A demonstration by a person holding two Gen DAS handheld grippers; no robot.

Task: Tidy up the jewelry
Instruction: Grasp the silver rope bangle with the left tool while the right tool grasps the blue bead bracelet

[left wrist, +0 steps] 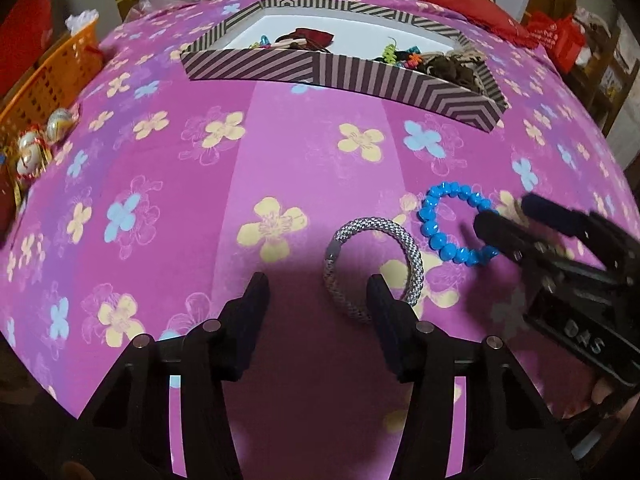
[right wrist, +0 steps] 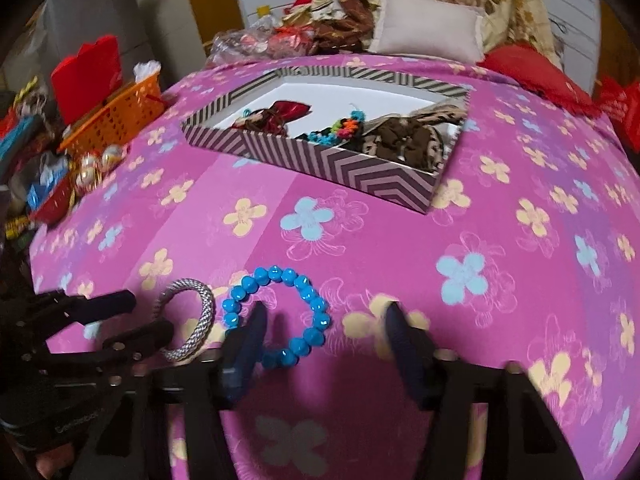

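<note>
the left tool (left wrist: 318, 292) hangs over the pink flowered bedspread (left wrist: 192, 184) with its jaws spread wide and nothing between them. its right finger (left wrist: 380, 300) stands inside the loop of the silver woven bracelet (left wrist: 374, 268), which lies flat on the cloth. just to the right of that lies the blue beaded bracelet (left wrist: 452, 224), the two close together but apart. the right tool (right wrist: 324, 328) is also spread wide and holds nothing; its left finger (right wrist: 252, 336) sits inside the blue ring while the right finger (right wrist: 404, 340) stands outside it, over bare cloth. farther back on the bed rests a striped box (right wrist: 360, 168), open on top, with hair ties and dark fabric items inside. off the left edge stands an orange basket (right wrist: 116, 116), and a pale cushion (right wrist: 428, 28) lies behind the box.
</note>
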